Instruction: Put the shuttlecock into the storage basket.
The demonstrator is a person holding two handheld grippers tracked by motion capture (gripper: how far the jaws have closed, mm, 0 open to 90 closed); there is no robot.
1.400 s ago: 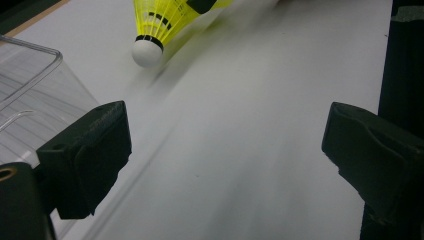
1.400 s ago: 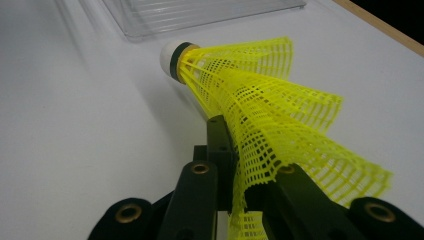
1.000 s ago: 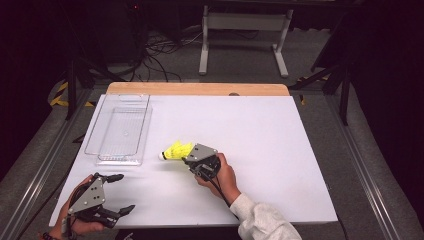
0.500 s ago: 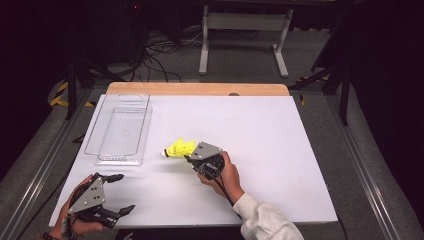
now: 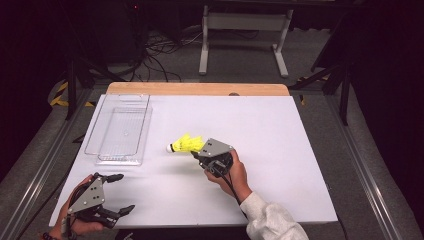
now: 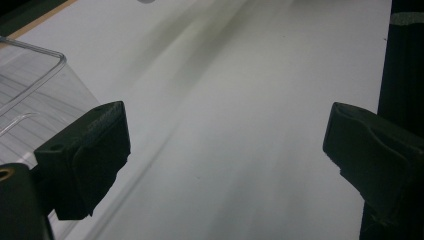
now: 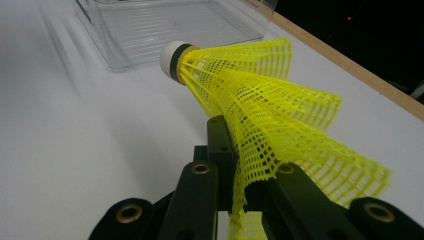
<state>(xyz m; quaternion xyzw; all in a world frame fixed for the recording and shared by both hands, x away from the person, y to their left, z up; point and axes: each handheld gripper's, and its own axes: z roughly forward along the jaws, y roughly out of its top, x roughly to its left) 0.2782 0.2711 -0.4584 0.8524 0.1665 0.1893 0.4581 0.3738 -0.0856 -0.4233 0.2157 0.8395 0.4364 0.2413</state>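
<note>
A yellow shuttlecock (image 5: pixel 186 144) with a white cork tip hangs just above the white table, its cork pointing left toward the clear tray. My right gripper (image 5: pixel 196 153) is shut on the shuttlecock's mesh skirt (image 7: pixel 270 125), which folds where the jaws pinch it. In the right gripper view the cork (image 7: pixel 173 61) points at the clear plastic tray (image 7: pixel 165 27). Near the table's front left corner my left gripper (image 5: pixel 119 193) stands open, held in a hand, with nothing between its black fingers (image 6: pixel 87 155).
The clear tray (image 5: pixel 123 131) lies at the left of the white table top (image 5: pixel 280 135), empty. A wooden strip (image 5: pixel 197 89) runs along the far edge. Metal rails border both sides. A stand and cables sit on the floor beyond.
The right gripper has lifted the shuttlecock and carried it a little away from the table, toward the far side. The left gripper has stayed where it was.
</note>
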